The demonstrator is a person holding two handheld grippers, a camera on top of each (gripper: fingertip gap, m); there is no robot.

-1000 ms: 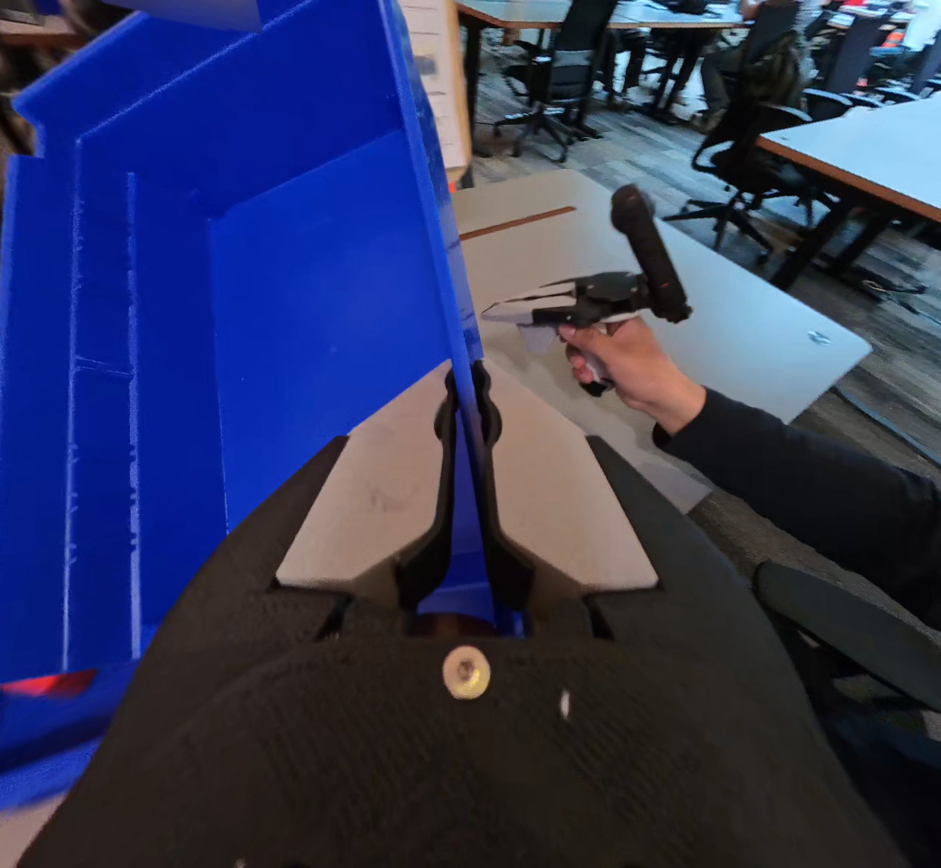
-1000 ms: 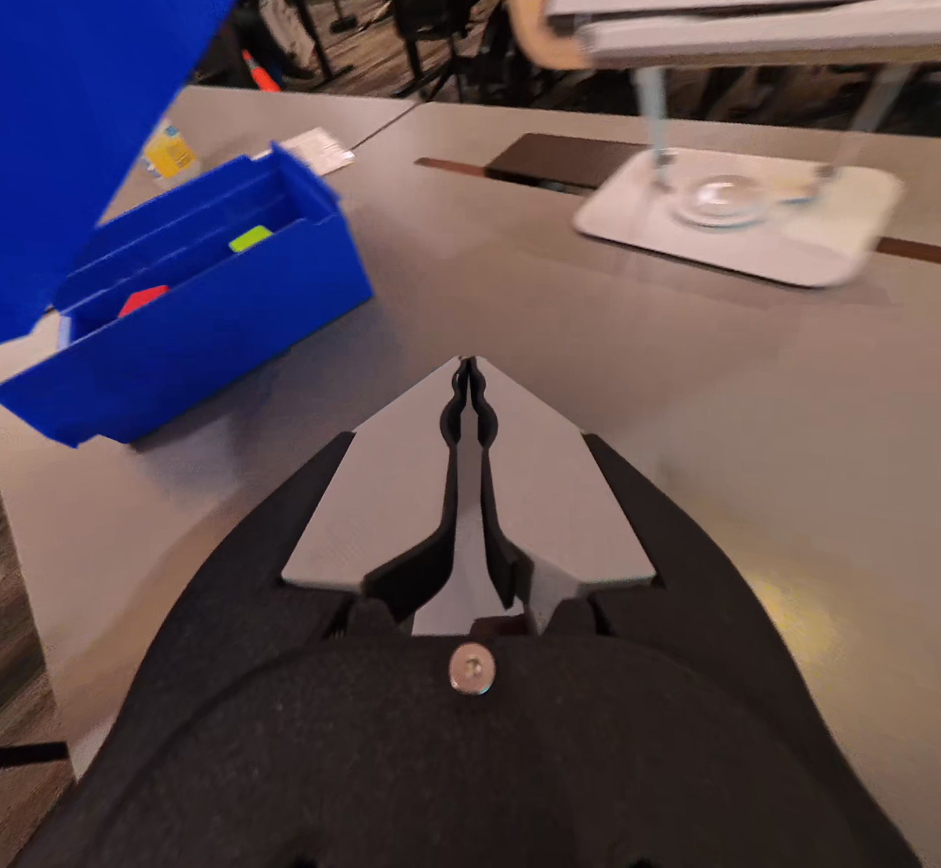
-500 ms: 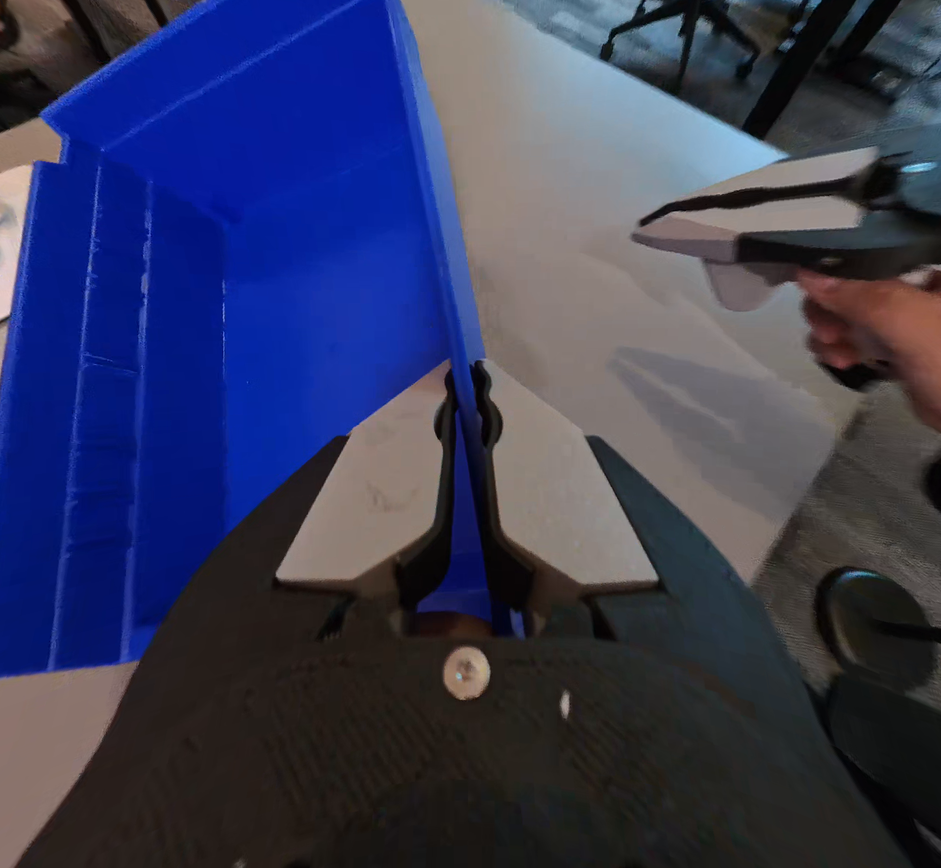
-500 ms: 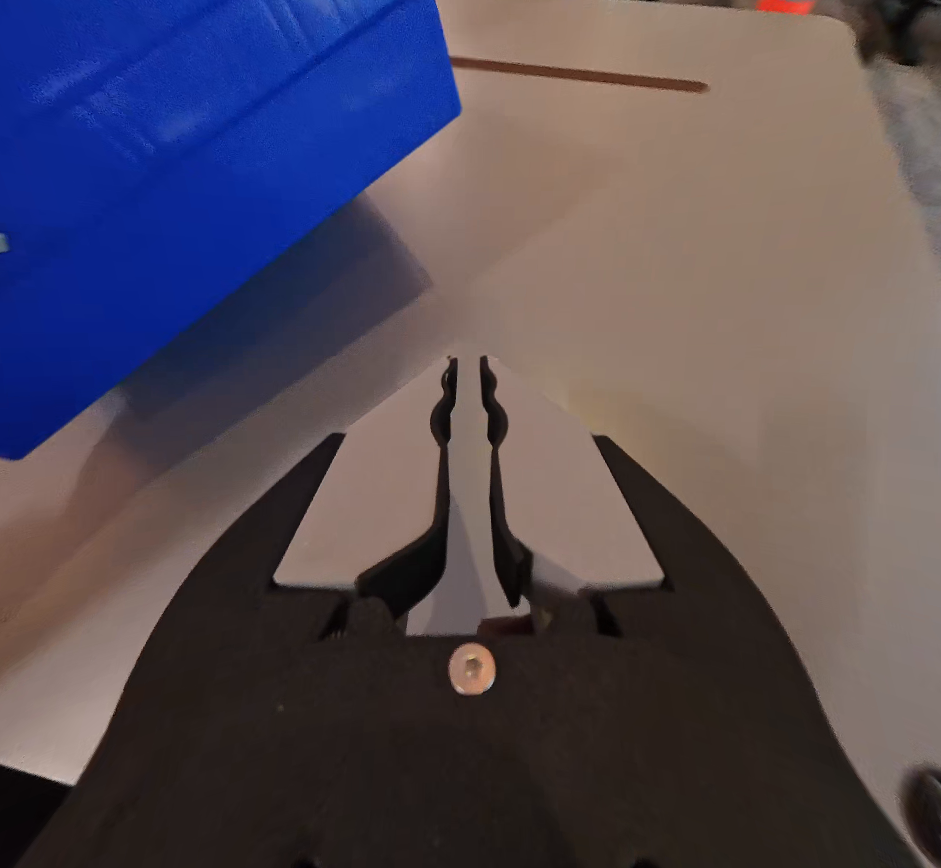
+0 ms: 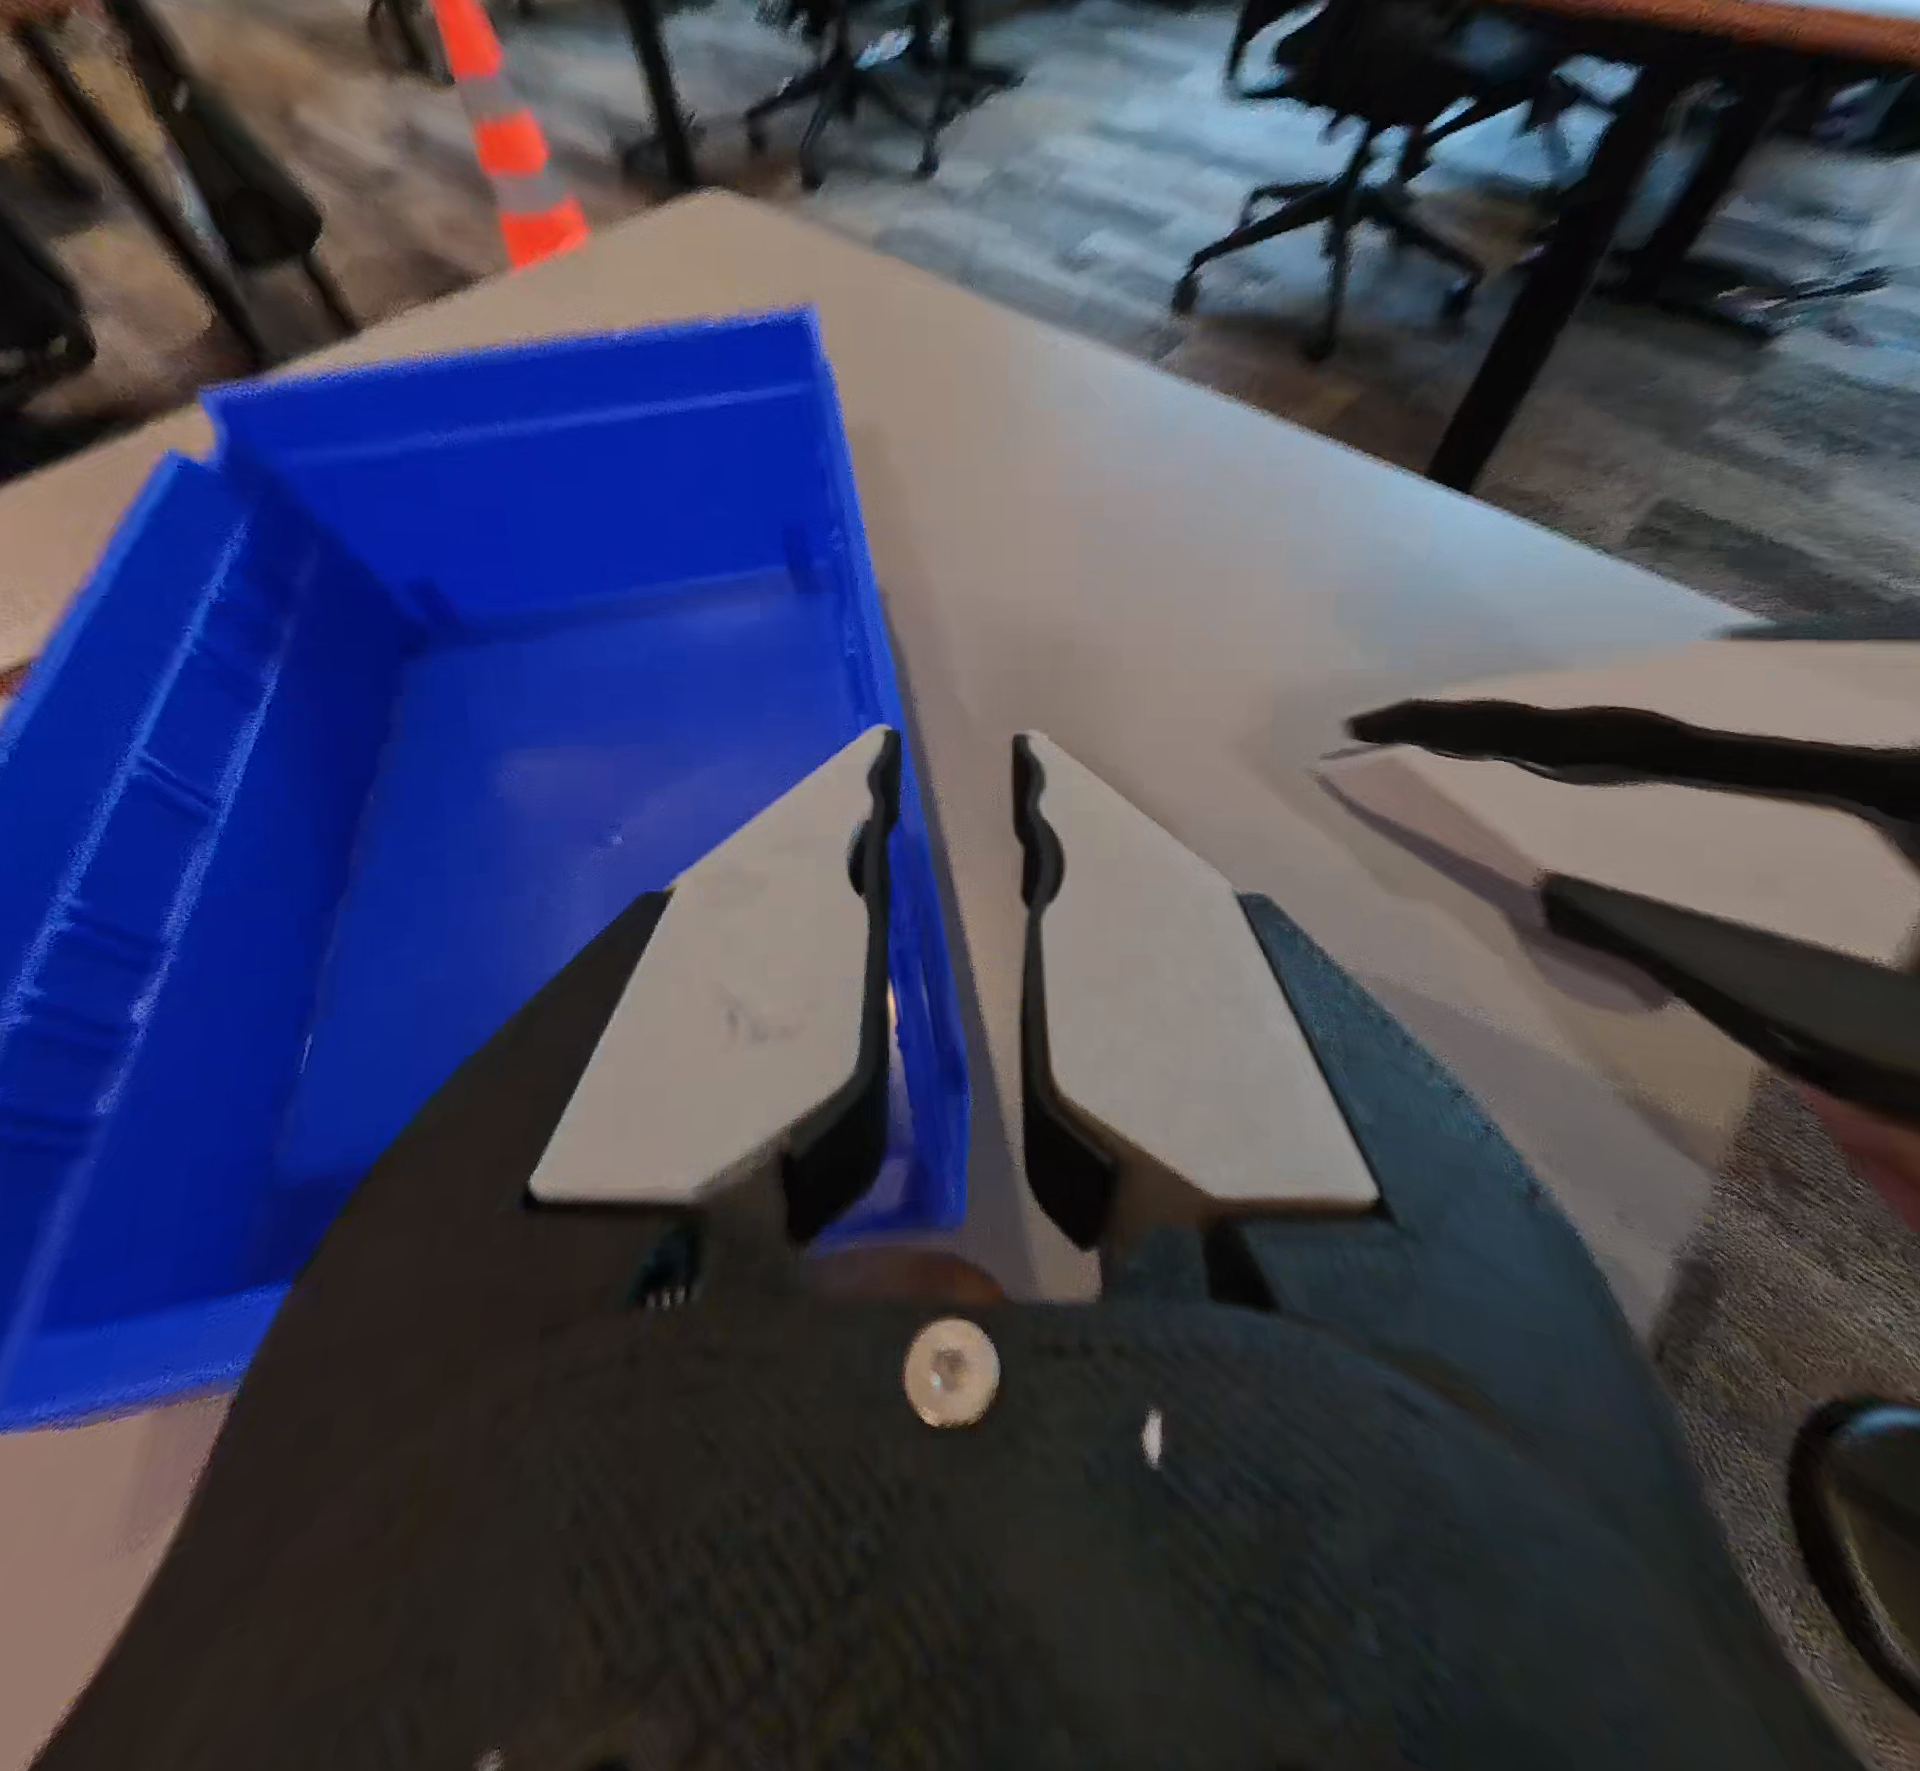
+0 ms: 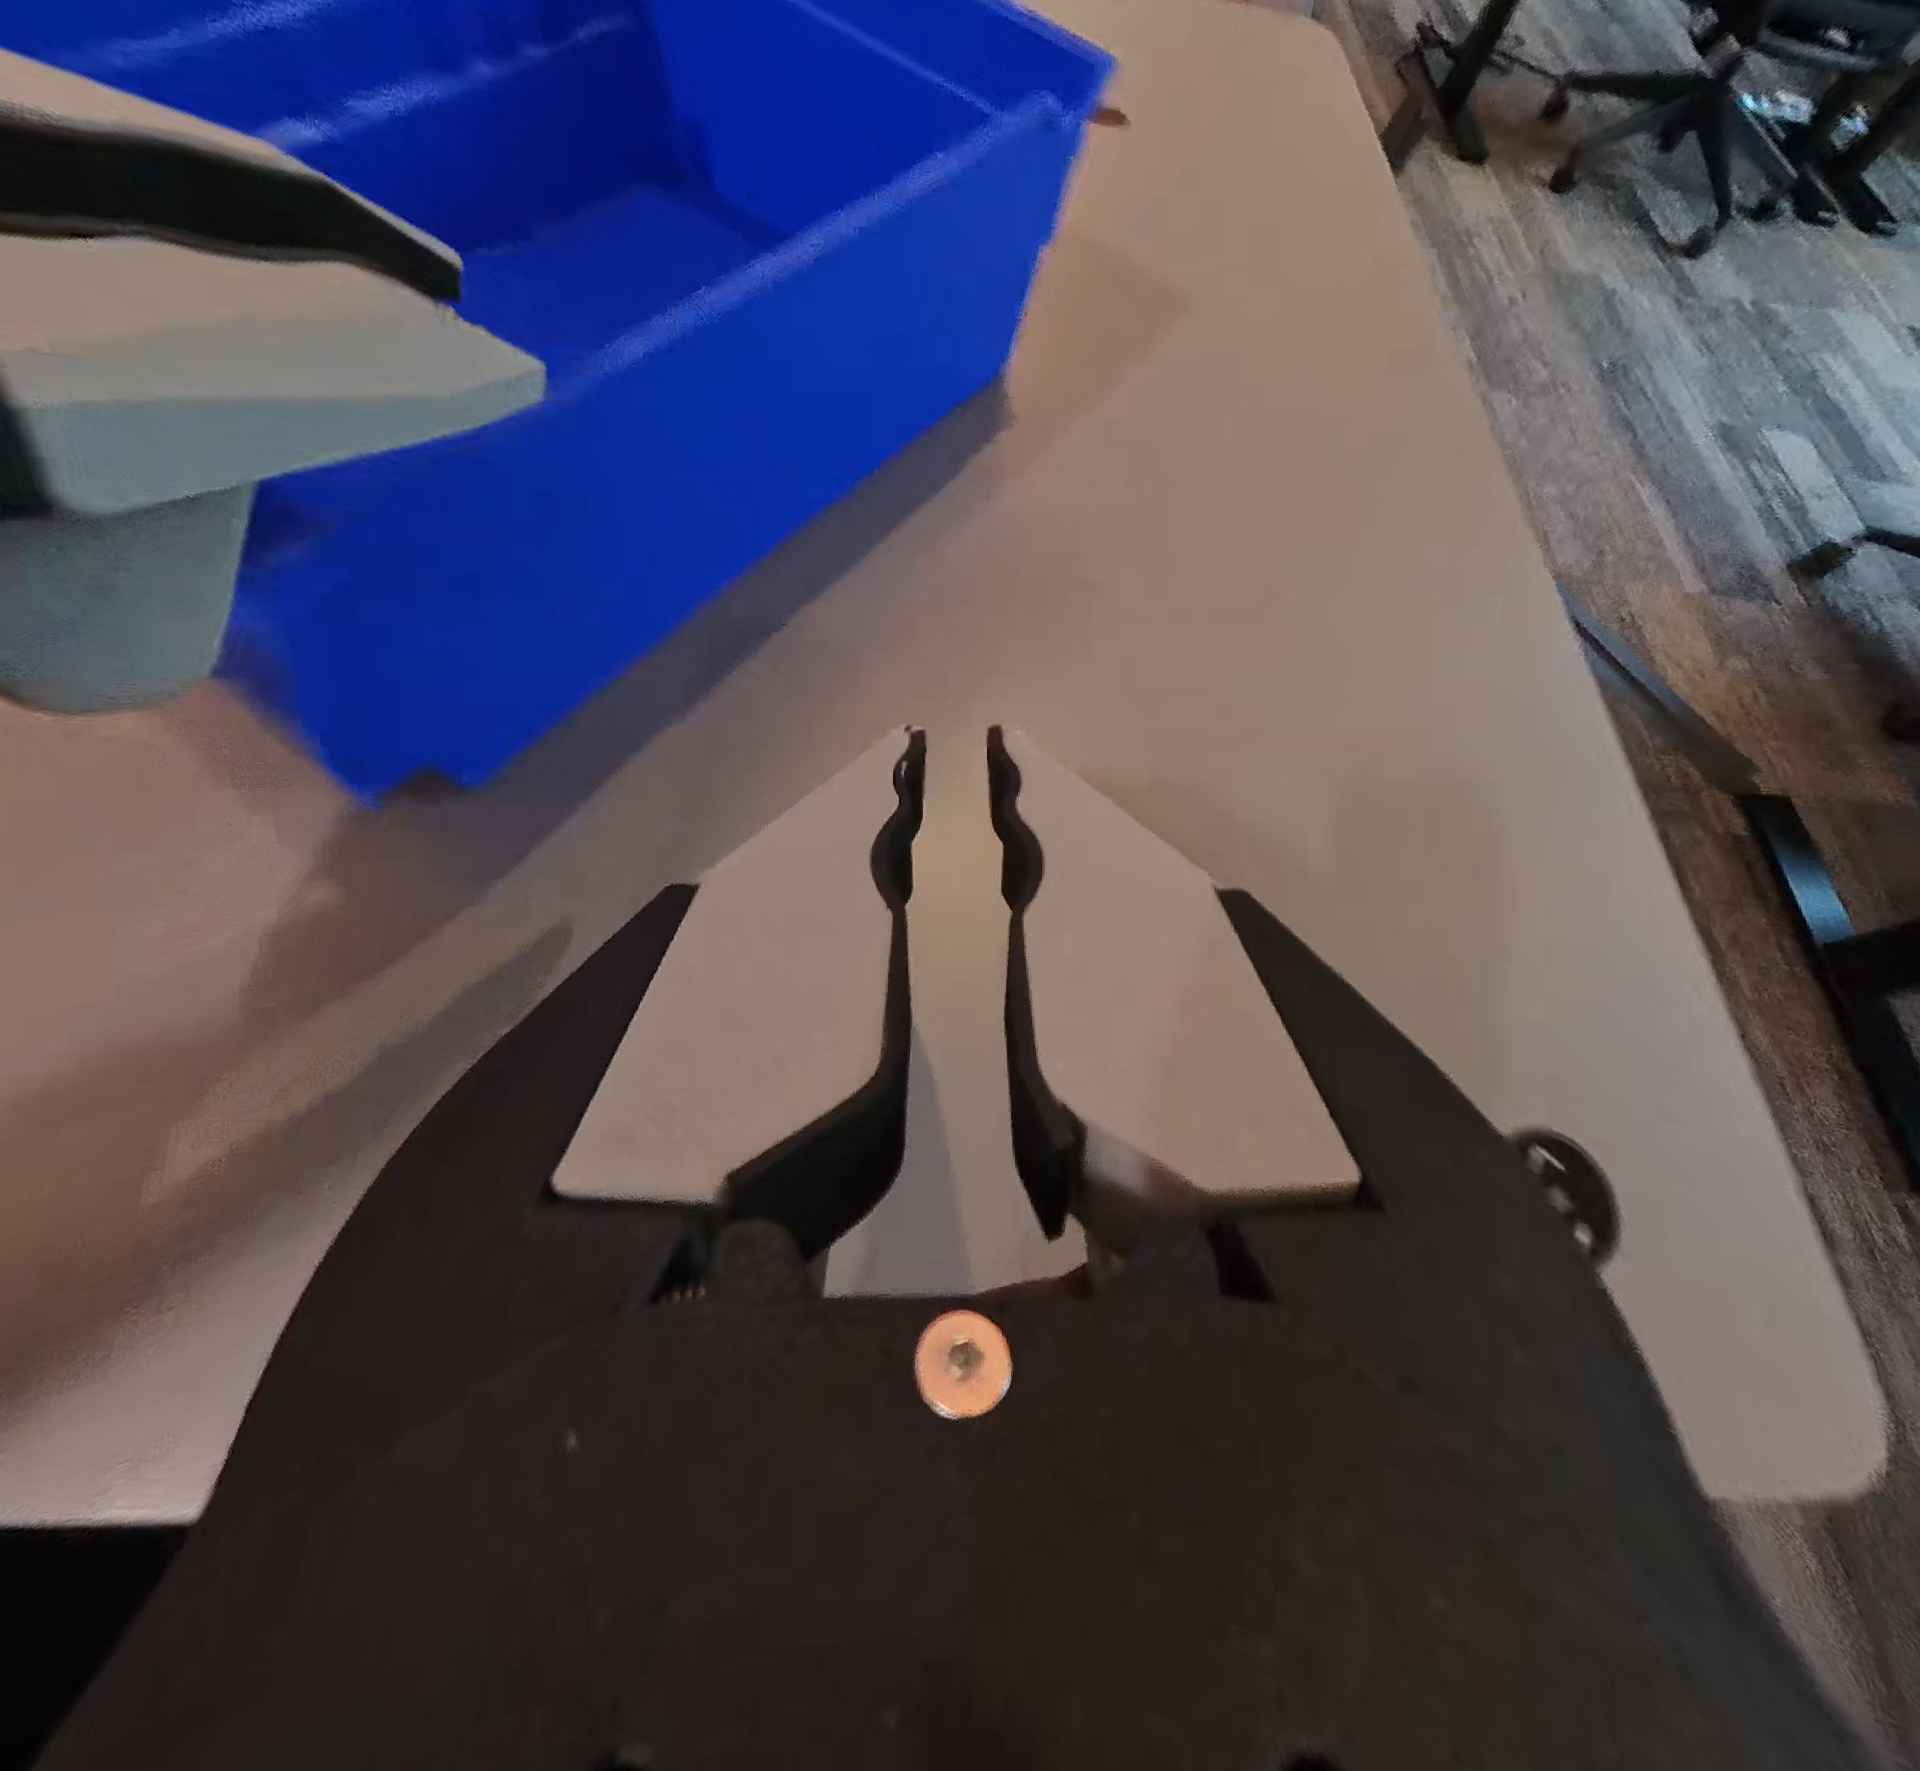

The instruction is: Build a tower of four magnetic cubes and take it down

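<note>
Blue bin (image 5: 499, 682): sat upright on the grey table (image 5: 1195, 526), and its interior looked empty in both views.
Left gripper (image 5: 951, 765): jaws parted around the bin's right wall, holding nothing — the wall stood free in the gap.
Right gripper (image 6: 951, 745): over bare table just beside the bin, jaws a narrow slit apart, nothing between them.
Magnetic cubes: none in view in either picture; where they lay I could not tell.
Risk: lifting the left gripper askew could have caught the wall and dragged or tipped the bin.
Risk: the two grippers were near each other — a hasty swing could have knocked them together.
Blur: both views were smeared, so the wall may have been touching the left finger (image 5: 769, 973).
</note>
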